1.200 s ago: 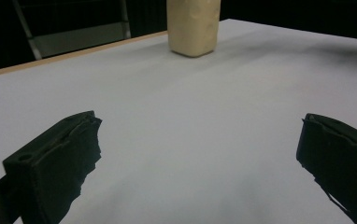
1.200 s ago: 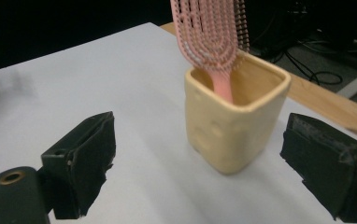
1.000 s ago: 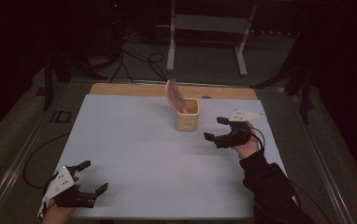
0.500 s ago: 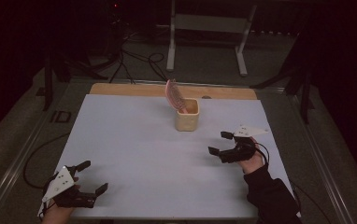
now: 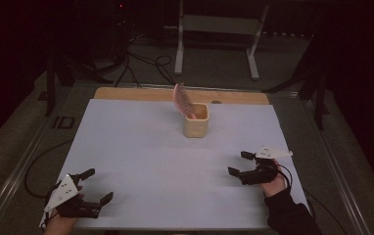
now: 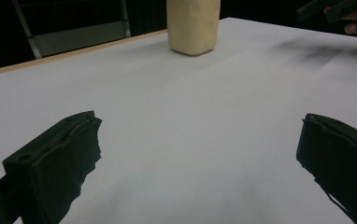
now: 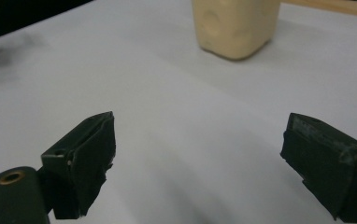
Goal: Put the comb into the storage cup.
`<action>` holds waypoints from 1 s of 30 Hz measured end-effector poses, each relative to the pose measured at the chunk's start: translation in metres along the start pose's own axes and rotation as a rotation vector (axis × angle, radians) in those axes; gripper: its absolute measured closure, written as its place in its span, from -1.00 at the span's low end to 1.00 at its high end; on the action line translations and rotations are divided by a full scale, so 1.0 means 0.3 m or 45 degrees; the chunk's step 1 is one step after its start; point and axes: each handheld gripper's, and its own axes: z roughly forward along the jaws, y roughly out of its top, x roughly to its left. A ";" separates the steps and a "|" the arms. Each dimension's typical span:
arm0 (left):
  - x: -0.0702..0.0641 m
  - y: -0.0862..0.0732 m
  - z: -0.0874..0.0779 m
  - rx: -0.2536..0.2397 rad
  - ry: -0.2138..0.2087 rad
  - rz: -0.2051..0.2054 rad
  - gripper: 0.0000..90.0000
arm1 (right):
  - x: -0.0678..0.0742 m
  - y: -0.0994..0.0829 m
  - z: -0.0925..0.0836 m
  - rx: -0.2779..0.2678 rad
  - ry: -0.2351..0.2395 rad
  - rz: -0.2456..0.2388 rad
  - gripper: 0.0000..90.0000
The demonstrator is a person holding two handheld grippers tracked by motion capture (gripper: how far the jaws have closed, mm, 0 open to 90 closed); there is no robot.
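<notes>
Since the pink comb [image 5: 182,99] already stood tilted in the cream cup [image 5: 196,120], the job looked finished; nothing else lay on the tabletop [image 5: 165,161]. Left gripper [image 5: 93,192] and right gripper [image 5: 240,163], both well short of the cup, were wide open and empty.

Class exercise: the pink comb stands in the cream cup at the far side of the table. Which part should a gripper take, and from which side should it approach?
Grip the comb by the part that sticks up above the cup, coming down from above. It leans toward the left and the far edge, so its upper end is free while the cup walls hide its lower end. Closing across its flat faces would probably hold best.
</notes>
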 end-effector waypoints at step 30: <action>0.000 -0.002 0.003 0.007 0.000 -0.003 -1.00 | 0.021 -0.162 -0.110 0.016 -0.090 0.085 -0.79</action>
